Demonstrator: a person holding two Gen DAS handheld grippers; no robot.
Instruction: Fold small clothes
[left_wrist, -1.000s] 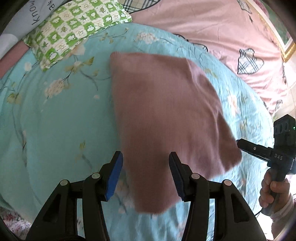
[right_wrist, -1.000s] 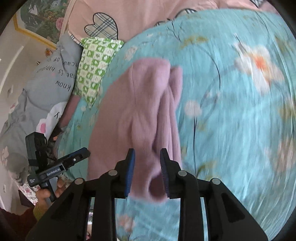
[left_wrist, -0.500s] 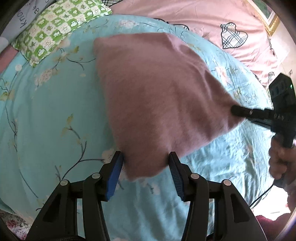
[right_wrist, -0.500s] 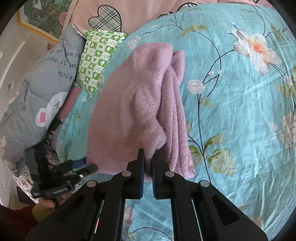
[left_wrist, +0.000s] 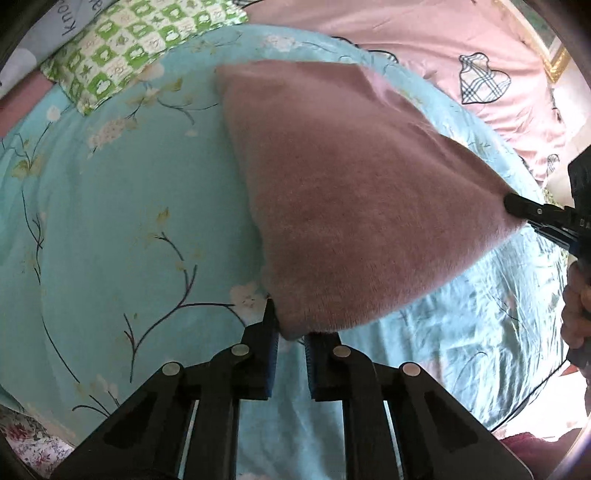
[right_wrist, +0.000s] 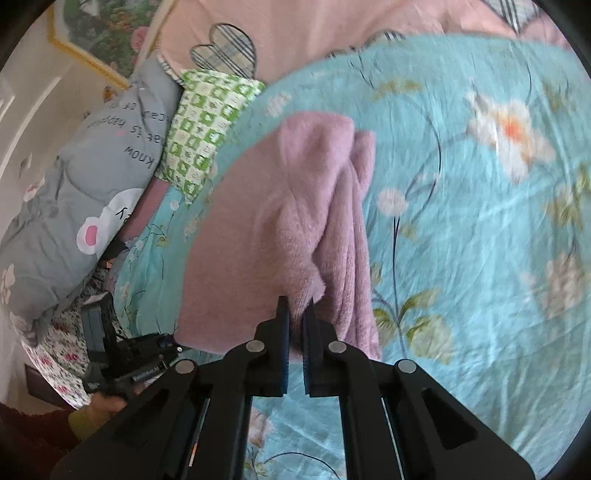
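A fuzzy pink garment (left_wrist: 343, 192) lies on the turquoise floral bedsheet (left_wrist: 110, 206), its near edge lifted and stretched between both grippers. My left gripper (left_wrist: 290, 338) is shut on its near corner. My right gripper (right_wrist: 295, 314) is shut on another corner of the garment (right_wrist: 280, 206), which bunches into folds ahead of it. The right gripper also shows at the right edge of the left wrist view (left_wrist: 532, 214), pinching the cloth. The left gripper shows low left in the right wrist view (right_wrist: 162, 343).
A green checked pillow (left_wrist: 136, 40) and a grey printed pillow (right_wrist: 81, 177) lie at the bed's head. A pink quilt with plaid hearts (left_wrist: 443, 59) lies beyond the sheet. The bed edge with a flowered cover (right_wrist: 55, 354) is low left.
My left gripper closed from open onto the garment's near corner. My right gripper closed on its corner earlier and still holds it. The cloth is now pulled taut between them.
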